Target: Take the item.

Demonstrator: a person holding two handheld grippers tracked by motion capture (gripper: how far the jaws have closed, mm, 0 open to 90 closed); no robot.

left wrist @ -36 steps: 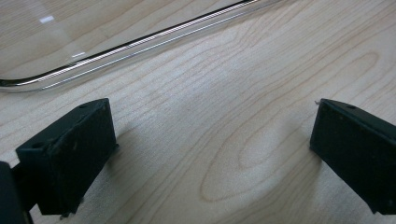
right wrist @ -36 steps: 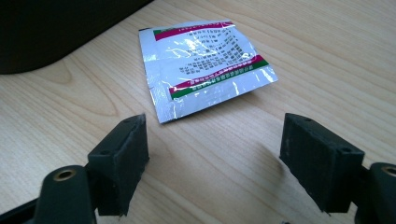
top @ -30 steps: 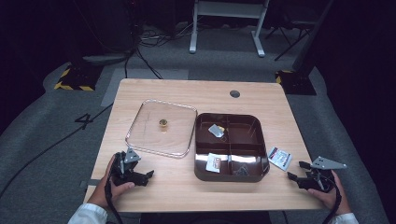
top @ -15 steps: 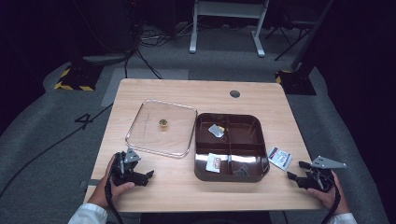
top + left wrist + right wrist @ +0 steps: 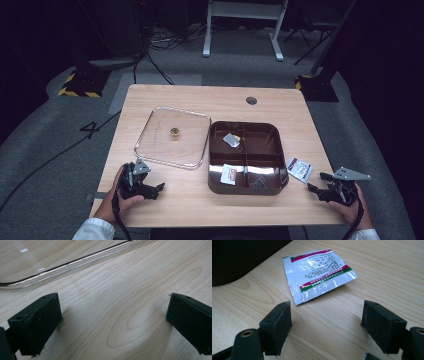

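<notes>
Right gripper view: jaws spread wide, nothing between them, low over the table (image 5: pixel 387 270), with a small foil packet (image 5: pixel 318 272) lying flat just ahead, toward eleven o'clock of the right gripper (image 5: pixel 325 326), and the dark wall of the box (image 5: pixel 242 257) beyond it at ten o'clock. Probably very light, thin and limp, that packet, with a glossy, likely slippery skin and crinkled edges; little to grip while flat on the wood. Best bet, as a guess: nip the near corner, which seems to curl up slightly, or one crimped edge, rather than the slick printed face. High view: same packet (image 5: pixel 299 169) at three o'clock of the brown divided box (image 5: pixel 247 186), just beside its rim, with the right gripper (image 5: pixel 320 189) near it at five o'clock. Left gripper (image 5: pixel 159 188) also wide and empty, resting at seven o'clock of the clear lid (image 5: pixel 172 136), close to its near edge but apart from it. Small gold-coloured knob (image 5: pixel 174 131) at the lid's centre.
</notes>
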